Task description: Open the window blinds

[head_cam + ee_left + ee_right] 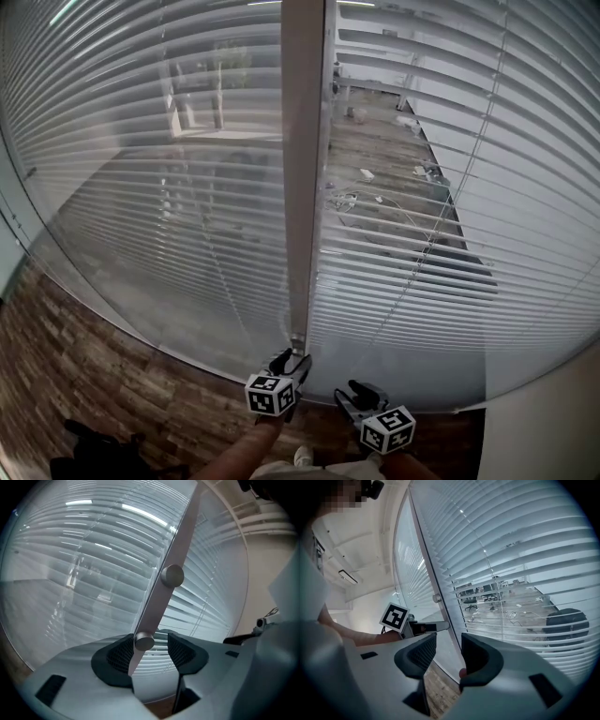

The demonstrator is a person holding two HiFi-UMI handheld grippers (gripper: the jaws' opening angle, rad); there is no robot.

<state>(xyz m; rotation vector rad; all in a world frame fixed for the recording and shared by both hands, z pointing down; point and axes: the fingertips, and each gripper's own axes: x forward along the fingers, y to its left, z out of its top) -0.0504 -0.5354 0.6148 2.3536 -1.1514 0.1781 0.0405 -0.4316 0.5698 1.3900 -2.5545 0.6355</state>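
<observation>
White slatted window blinds (159,178) hang behind glass on both sides of an upright grey metal bar (302,187). The right-hand blinds (487,253) have their slats partly tilted, so a room shows through. My left gripper (289,362) is at the bar's lower end. In the left gripper view the bar (169,569) runs slantwise, and its lower round knob (144,641) sits between the jaws of my left gripper (150,651), close to the left pad; the right pad stands clear. My right gripper (357,394) hangs beside it, open and empty (449,651).
A thin cord (448,220) runs down the right-hand blinds. Wood-patterned floor (84,375) lies below the glass, with a dark object (94,452) at the bottom left. A beige wall (553,422) stands at the right. Office chairs (568,620) show through the slats.
</observation>
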